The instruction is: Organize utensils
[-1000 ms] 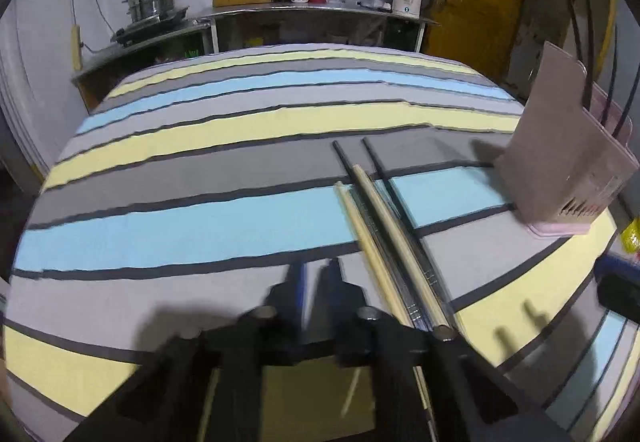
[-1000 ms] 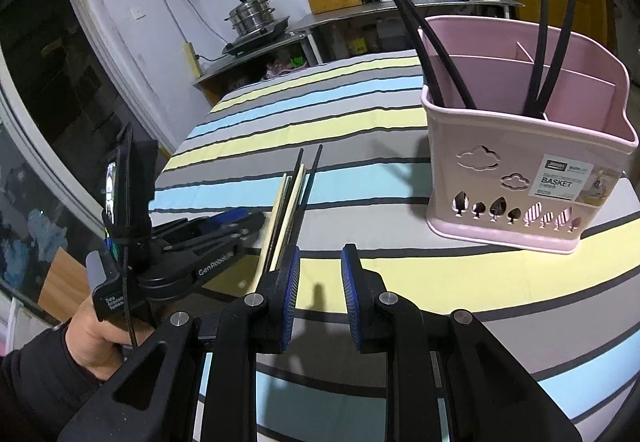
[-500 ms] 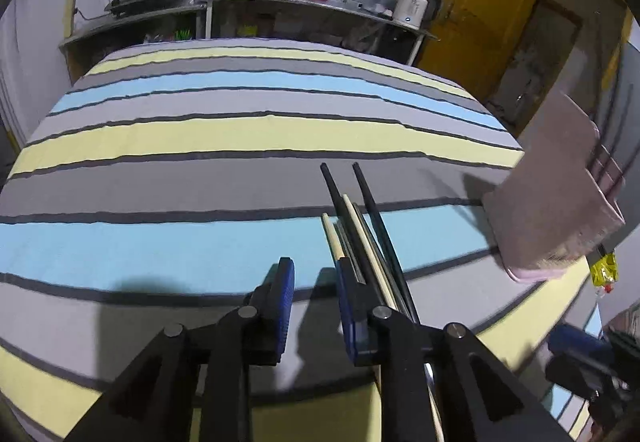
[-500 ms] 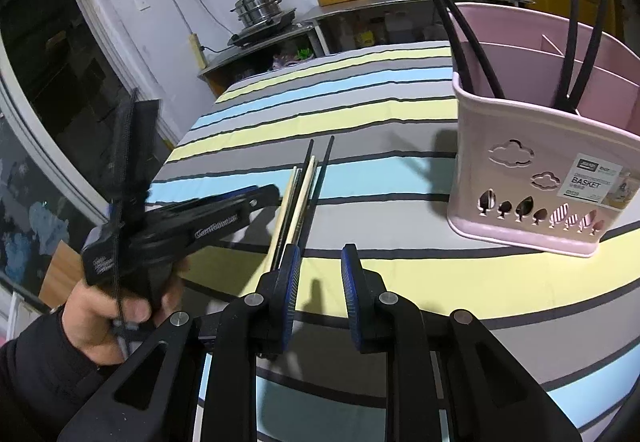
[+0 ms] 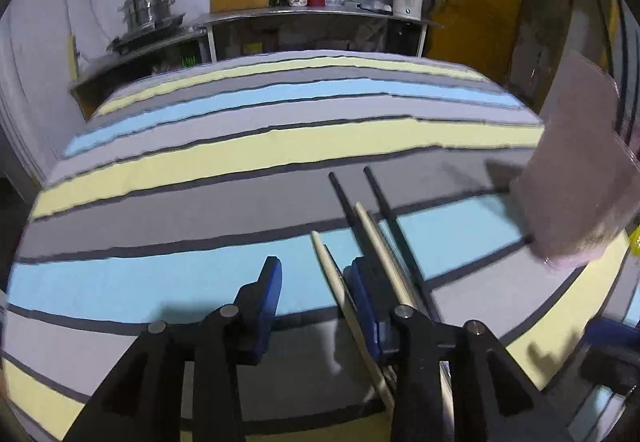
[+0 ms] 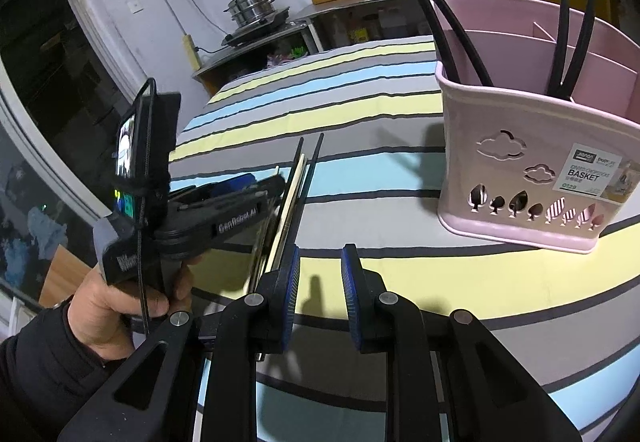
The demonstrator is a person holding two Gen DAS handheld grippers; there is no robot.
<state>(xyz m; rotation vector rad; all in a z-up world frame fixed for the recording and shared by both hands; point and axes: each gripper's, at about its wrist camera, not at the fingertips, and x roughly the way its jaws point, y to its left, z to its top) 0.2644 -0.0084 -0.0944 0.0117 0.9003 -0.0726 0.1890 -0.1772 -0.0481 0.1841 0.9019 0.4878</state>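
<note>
A bundle of chopsticks lies on the striped cloth: two pale wooden chopsticks (image 5: 374, 234) and two black chopsticks (image 5: 382, 197). My left gripper (image 5: 314, 282) hangs low over their near ends with its jaws opening. One pale chopstick (image 5: 326, 262) runs between the pads beside the right one, and nothing is pressed. In the right wrist view the left gripper (image 6: 276, 181) sits at the left side of the bundle (image 6: 296, 181). My right gripper (image 6: 320, 282) is open and empty, just short of the bundle's near end. The pink basket (image 6: 520, 145) holds several black chopsticks (image 6: 436, 17).
The pink basket (image 5: 576, 181) stands at the table's right side, blurred in the left wrist view. A hand in a dark sleeve (image 6: 108, 306) holds the left gripper. Behind the table, a counter (image 5: 312, 11) carries pots, bottles, a kettle and a cutting board.
The left gripper's jaws went from shut to apart, and it slid right so one pale chopstick now lies between its pads. The right gripper stayed open and closed in slightly on the basket.
</note>
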